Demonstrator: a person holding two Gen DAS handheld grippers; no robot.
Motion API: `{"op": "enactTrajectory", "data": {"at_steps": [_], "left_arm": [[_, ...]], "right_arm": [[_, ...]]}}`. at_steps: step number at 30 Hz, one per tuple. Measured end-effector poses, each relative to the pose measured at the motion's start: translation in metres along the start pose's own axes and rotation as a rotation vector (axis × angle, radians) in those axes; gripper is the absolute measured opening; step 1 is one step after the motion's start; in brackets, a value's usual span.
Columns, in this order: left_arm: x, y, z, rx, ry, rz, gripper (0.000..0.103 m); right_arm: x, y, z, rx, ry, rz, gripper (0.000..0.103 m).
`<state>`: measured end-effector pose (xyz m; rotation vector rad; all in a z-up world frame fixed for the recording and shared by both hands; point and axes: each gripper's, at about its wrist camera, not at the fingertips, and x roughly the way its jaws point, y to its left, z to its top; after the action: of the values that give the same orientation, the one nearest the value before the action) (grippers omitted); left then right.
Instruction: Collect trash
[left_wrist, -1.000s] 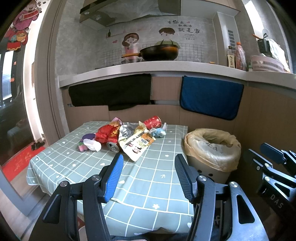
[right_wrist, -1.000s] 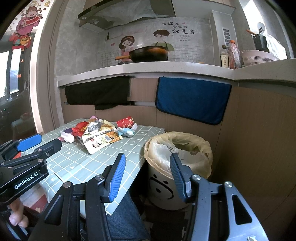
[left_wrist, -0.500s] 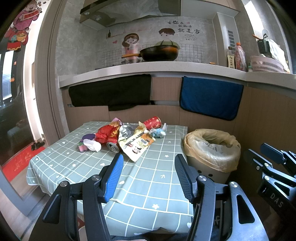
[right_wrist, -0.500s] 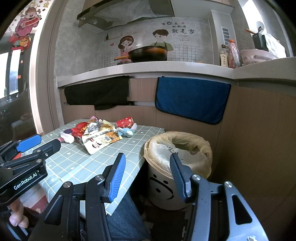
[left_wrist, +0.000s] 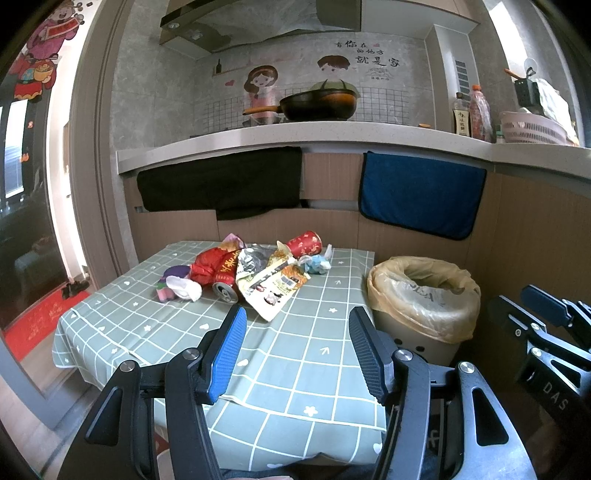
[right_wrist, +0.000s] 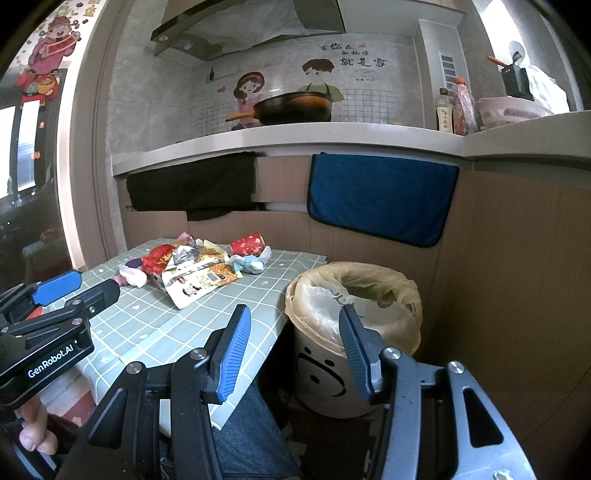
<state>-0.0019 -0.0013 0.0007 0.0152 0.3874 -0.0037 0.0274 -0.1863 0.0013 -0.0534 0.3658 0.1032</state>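
Both the left gripper (left_wrist: 295, 347) and right gripper (right_wrist: 291, 347) hang open and empty; best reach first for the nearest wrapper (left_wrist: 271, 286), then the bin (left_wrist: 424, 295).

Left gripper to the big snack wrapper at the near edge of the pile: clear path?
Probably yes. The left gripper is open and empty, and only bare tablecloth lies between it and the snack wrapper, the nearest piece of the pile. The bin stands off to the side.
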Motion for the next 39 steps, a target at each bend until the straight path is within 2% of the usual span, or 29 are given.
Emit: {"op": "enactTrajectory", "data": {"at_steps": [16, 24, 27, 32, 36, 39], "left_arm": [[0.013, 0.012, 0.003, -0.006, 0.003, 0.006, 0.059], [0.025, 0.022, 0.010, -0.036, 0.000, 0.033, 0.059], [0.038, 0.034, 0.016, -0.058, 0.008, 0.011, 0.059], [0.073, 0.074, 0.020, -0.189, 0.046, -0.038, 0.059], [0.112, 0.095, 0.013, -0.246, 0.128, -0.072, 0.059], [0.147, 0.104, 0.011, -0.271, 0.197, -0.164, 0.059]], "right_arm": [[0.000, -0.001, -0.002, 0.005, 0.007, 0.003, 0.048], [0.020, -0.013, 0.012, 0.043, 0.008, 0.004, 0.048], [0.036, -0.015, 0.023, 0.030, 0.003, 0.007, 0.048], [0.067, -0.008, 0.040, -0.018, -0.011, 0.025, 0.048], [0.097, -0.002, 0.043, -0.020, 0.013, 0.055, 0.048], [0.123, 0.002, 0.038, -0.022, 0.060, 0.086, 0.048]]}}
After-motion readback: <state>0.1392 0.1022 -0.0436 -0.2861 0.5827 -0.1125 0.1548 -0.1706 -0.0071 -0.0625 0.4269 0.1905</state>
